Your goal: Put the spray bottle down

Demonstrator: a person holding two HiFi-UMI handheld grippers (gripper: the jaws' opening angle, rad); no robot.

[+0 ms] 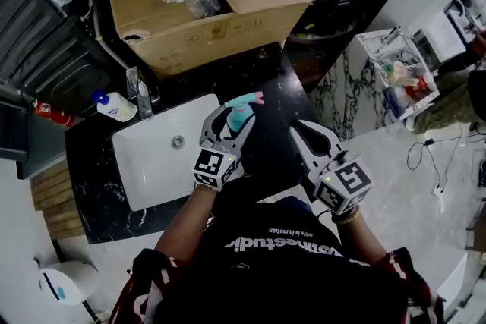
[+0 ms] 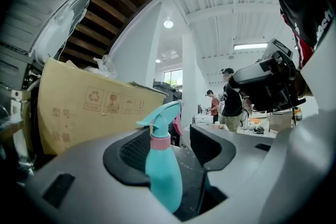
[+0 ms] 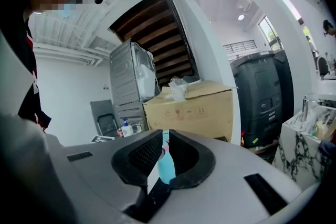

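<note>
Head view first: the teal spray bottle [image 1: 243, 105] is standing upright on the black surface [image 1: 267, 84], just right of the white sink [image 1: 163, 155]. The left tongs [image 1: 237, 118] sit around it, one jaw each side. The right tongs [image 1: 310, 134] hang off to the right, apart from the bottle. A big cardboard box [image 1: 220, 26] sits at the far end of the surface, and a white soap bottle [image 1: 114, 106] stands on the far left next to the faucet [image 1: 141, 98].

Left gripper view: the left tongs [image 2: 176, 136] are spread wide. The spray bottle [image 2: 163, 170] is right between the jaws, looks close to the left pad, with a clear gap to the right one, so no pinch on it. The cardboard box [image 2: 89, 113] fills the left, and a couple of people [image 2: 228, 99] stand way off in the back.

Right gripper view: the right tongs [image 3: 165, 136] are pretty much pressed together, just a thin slit, nothing in them. Through that slit a bit of the spray bottle [image 3: 166, 168] shows, further off. The cardboard box [image 3: 194, 107] is beyond it, the soap bottle [image 3: 126, 127] off to the left.
</note>
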